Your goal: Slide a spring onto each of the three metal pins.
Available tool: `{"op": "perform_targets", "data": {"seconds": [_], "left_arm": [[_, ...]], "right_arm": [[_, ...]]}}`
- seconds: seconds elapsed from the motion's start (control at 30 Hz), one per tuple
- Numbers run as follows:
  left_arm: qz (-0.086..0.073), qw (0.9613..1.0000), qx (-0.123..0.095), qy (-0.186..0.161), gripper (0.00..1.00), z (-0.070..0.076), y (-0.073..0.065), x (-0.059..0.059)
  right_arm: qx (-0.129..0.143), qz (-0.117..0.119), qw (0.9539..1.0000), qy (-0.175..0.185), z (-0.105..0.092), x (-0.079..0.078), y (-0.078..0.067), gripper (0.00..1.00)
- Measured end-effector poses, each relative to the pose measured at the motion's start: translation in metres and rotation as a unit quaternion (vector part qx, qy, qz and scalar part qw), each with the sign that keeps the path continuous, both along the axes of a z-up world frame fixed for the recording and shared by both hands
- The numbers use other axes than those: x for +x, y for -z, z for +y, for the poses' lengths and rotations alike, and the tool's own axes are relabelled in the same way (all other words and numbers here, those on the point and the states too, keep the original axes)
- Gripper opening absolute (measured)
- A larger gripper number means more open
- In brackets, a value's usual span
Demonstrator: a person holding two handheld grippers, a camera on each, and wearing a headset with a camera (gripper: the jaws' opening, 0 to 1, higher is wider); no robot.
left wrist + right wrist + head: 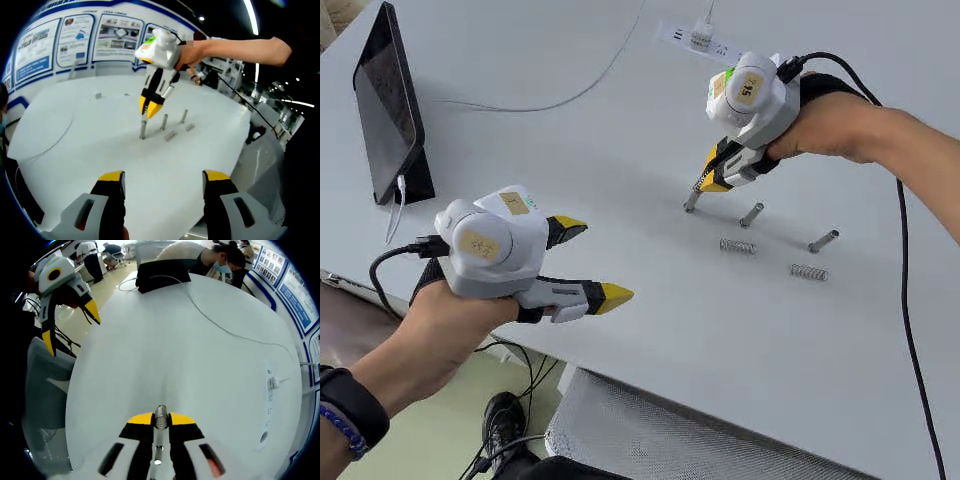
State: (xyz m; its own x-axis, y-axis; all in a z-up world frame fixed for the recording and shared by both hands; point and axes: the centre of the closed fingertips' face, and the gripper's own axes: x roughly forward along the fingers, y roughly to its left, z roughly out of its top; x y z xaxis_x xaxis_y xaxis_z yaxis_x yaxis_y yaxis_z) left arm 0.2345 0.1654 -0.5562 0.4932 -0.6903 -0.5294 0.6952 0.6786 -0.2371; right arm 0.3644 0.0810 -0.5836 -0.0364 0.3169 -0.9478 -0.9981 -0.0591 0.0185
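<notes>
Head view: the right gripper (704, 184) is pinching a coiled steel spring (160, 416) over a slim metal pin (692, 201). The left gripper (603, 260) is hovering, jaws apart, above the smooth white table (620, 150).

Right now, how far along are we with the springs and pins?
No pin looks finished. The right gripper is shut on a coiled steel spring over one short metal pin. Two bare pins and two loose springs remain. The left gripper is open.
</notes>
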Motion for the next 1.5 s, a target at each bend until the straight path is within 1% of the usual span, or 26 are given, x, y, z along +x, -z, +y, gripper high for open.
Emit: {"op": "perform_targets", "data": {"seconds": [0.13,0.23,0.33,0.67,0.73,0.87,1.03,1.2,1.3,1.4,1.5], "left_arm": [[0.002,1.0,-0.001,-0.001,0.63,0.0,0.002,0.0],[0.004,1.0,-0.002,-0.001,0.63,-0.001,0.002,-0.001],[0.005,1.0,-0.002,-0.001,0.63,-0.001,0.003,-0.002],[0.008,1.0,-0.004,-0.001,0.63,-0.001,0.004,-0.003],[0.008,1.0,-0.004,-0.003,0.63,0.0,0.004,-0.003],[0.009,0.9999,-0.004,-0.003,0.62,0.0,0.005,-0.004],[0.01,0.9999,-0.006,-0.004,0.62,-0.001,0.005,-0.004],[0.009,0.9999,-0.007,-0.003,0.62,-0.003,0.005,-0.004],[0.008,0.9999,-0.008,-0.003,0.62,-0.003,0.004,-0.004],[0.008,0.9999,-0.007,-0.003,0.62,-0.004,0.004,-0.004],[0.01,0.9999,-0.011,-0.009,0.62,-0.004,0.004,-0.003]], "right_arm": [[-0.008,-0.002,0.9999,-0.008,-0.001,0.0,0.003,0.13],[-0.008,-0.002,0.9999,-0.011,0.001,0.0,0.005,0.13],[-0.012,-0.005,0.9998,-0.014,0.002,0.001,0.01,0.13],[-0.019,0.002,0.9995,-0.025,0.005,-0.003,0.024,0.13],[-0.012,0.002,0.9997,-0.022,0.007,-0.001,0.022,0.13],[-0.011,0.003,0.9997,-0.021,0.007,0.001,0.023,0.12],[-0.013,0.006,0.9996,-0.025,0.006,-0.001,0.022,0.12],[-0.011,0.004,0.9997,-0.023,0.004,-0.001,0.022,0.13],[-0.01,0.003,0.9997,-0.024,0.004,-0.001,0.021,0.14],[-0.012,-0.001,0.9996,-0.024,0.003,-0.001,0.022,0.21],[-0.01,-0.003,0.9996,-0.025,0.002,-0.003,0.021,0.21]]}}
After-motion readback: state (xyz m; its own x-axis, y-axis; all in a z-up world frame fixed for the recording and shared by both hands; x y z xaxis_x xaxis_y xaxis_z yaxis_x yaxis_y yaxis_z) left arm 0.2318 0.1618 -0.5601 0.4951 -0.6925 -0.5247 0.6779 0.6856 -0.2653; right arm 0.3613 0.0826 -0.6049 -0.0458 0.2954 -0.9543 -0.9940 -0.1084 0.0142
